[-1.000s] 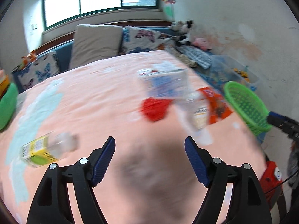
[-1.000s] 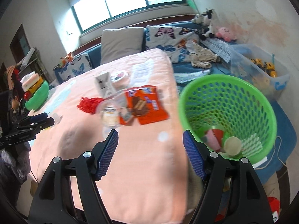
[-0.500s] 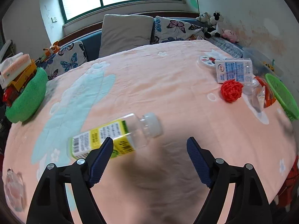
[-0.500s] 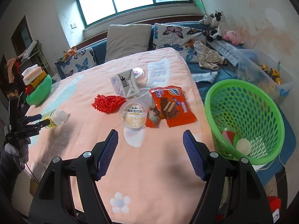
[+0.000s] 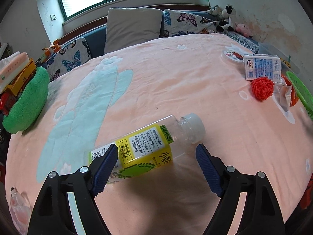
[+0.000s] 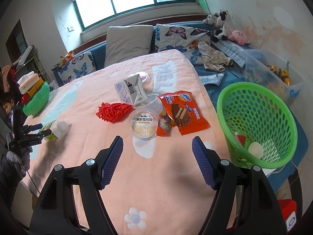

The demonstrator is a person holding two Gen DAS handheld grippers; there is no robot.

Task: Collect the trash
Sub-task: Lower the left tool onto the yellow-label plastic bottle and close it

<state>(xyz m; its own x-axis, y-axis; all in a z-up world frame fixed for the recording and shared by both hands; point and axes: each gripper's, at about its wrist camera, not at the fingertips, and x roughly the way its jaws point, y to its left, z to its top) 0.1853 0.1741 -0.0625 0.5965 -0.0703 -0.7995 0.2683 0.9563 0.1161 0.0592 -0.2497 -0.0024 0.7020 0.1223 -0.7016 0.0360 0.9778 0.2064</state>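
An empty clear bottle (image 5: 144, 146) with a yellow-green label and white cap lies on its side on the pink bedspread (image 5: 176, 82). My left gripper (image 5: 156, 156) is open and straddles the bottle; its pads do not press on it, and the left finger covers the bottle's base. The right wrist view shows that left gripper (image 6: 36, 131) at the bottle (image 6: 55, 129). My right gripper (image 6: 157, 152) is open and empty, just short of a lidded clear cup (image 6: 143, 124). Around the cup lie an orange snack wrapper (image 6: 183, 113), a milk carton (image 6: 131, 92) and red mesh (image 6: 113, 111). A green basket (image 6: 258, 121) stands at the right.
The basket holds a few bits of trash. Pillows (image 6: 129, 41) and plush toys line the far side. A green cushion (image 5: 27, 99) with a toy truck sits at the bed's left edge. A clear toy bin (image 6: 273, 74) stands behind the basket. A person's gloved hand (image 6: 17, 156) holds the left gripper.
The left gripper swung left, away from the pile of trash, and came down around the bottle. The right gripper drew back from the basket side toward the cup and wrapper.
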